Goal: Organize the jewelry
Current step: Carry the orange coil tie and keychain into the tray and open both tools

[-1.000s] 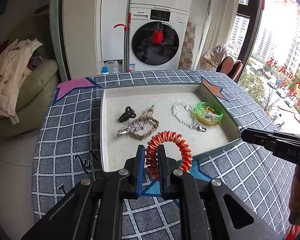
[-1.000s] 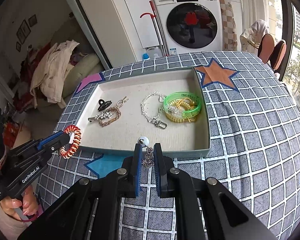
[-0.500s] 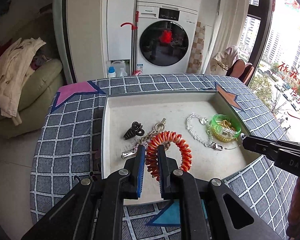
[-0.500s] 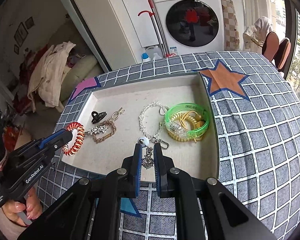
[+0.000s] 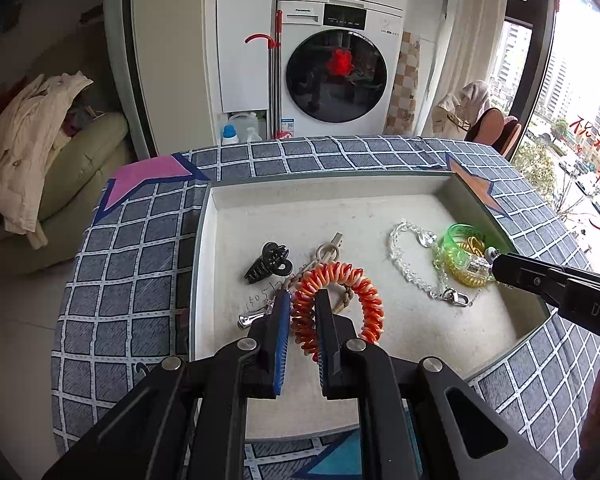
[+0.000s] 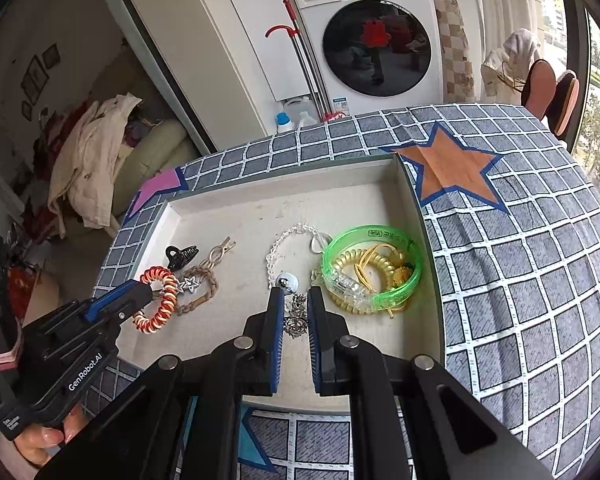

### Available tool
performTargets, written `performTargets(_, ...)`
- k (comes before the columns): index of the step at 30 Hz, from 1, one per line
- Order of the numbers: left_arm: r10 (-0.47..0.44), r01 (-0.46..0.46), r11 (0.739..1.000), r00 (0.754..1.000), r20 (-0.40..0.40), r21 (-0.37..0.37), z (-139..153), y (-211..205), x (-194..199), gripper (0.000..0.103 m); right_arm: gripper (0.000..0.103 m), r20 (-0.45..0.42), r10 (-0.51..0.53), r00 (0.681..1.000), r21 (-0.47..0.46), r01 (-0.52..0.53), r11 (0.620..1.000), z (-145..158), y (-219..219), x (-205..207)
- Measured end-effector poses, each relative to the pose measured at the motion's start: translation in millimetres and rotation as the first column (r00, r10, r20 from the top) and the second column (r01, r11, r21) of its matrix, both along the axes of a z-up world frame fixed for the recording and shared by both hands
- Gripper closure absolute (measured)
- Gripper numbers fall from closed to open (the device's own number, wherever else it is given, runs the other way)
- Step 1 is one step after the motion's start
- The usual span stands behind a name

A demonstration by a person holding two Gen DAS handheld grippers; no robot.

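- Orange-and-white coiled bracelet (image 5: pixel 336 304) is being held in the left tongs (image 5: pixel 302 320), which are pinched narrow on the near-left part of its loop; the rest of the loop is hanging out ahead and to the right of the tips.
- Left tongs are hovering over the left half of the shallow white tray (image 5: pixel 204 264), above a braided brown bracelet (image 6: pixel 204 284) and a star-studded hair clip (image 6: pixel 186 285), with a black claw clip (image 5: pixel 268 262) just beyond to the left.
- Right tongs (image 6: pixel 294 316) are closed narrow on a small silver chain charm (image 6: pixel 296 316) topped by a round white bead (image 6: pixel 287 281), and are hovering over the middle of the tray.
- A clear bead chain (image 6: pixel 278 252) is lying just ahead of the right tongs, and a green bangle (image 6: pixel 374 268) ringing a yellow coil (image 6: pixel 364 276) is sitting to their right, against the tray's right wall.
- Both held pieces are already above the tray floor, so the drop looks to be straight down; the left tongs seem nearer the crowded left cluster, the right nearer the open centre.
- The tray is resting on a tabletop (image 6: pixel 520 264) covered in blue checked cloth.
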State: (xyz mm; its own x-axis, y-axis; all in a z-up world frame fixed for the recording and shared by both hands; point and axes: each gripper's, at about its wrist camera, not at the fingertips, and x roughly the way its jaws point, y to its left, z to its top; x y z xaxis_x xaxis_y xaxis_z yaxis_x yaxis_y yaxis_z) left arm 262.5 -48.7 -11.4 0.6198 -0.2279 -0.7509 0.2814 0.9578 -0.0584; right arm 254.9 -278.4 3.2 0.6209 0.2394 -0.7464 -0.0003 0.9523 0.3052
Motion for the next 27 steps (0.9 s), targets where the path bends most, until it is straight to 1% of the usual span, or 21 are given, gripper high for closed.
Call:
performTargets(6,-0.003,0.003,0.999,1.0,0.001,0.036,-10,-11,2,0.071,0.09,-0.028,0.01,1.0,-0.019,-0.011,1.0,-13,3,4)
performTargets(11,0.008,-0.007,0.999,1.0,-0.024,0.049,-22,-14,8,0.071,0.09,-0.063,0.003,0.998,-0.041,-0.005,0.999,-28,6,11)
performTargets(15,0.02,-0.017,0.997,0.999,-0.037,0.078,-32,-15,13,0.071,0.09,-0.074,-0.015,0.997,-0.074,0.01,0.997,-37,7,16)
performTargets(18,0.022,-0.02,0.995,1.0,-0.016,0.102,-34,-17,12,0.071,0.09,-0.083,-0.022,0.996,-0.057,0.017,0.998,-43,5,18)
performTargets(22,0.009,-0.008,0.991,1.0,-0.002,0.133,-34,-20,10,0.07,0.089,-0.088,-0.019,0.996,-0.06,0.013,0.998,-43,5,17)
performTargets(24,0.009,-0.009,0.991,1.0,-0.001,0.133,-34,-20,9,0.07,0.087,-0.094,-0.016,0.995,-0.049,0.011,0.999,-43,3,16)
performTargets(25,0.009,-0.009,0.991,1.0,-0.001,0.132,-33,-20,9,0.07,0.08,-0.095,-0.016,0.995,-0.039,0.012,0.999,-42,3,15)
performTargets(26,0.008,-0.008,0.991,1.0,0.0,0.132,-33,-20,8,0.07,0.067,-0.094,-0.018,0.995,-0.033,0.015,0.999,-41,3,14)
performTargets(27,0.007,-0.007,0.991,1.0,0.002,0.131,-32,-20,7,0.07,0.06,-0.089,-0.021,0.996,-0.027,0.018,0.999,-40,2,12)
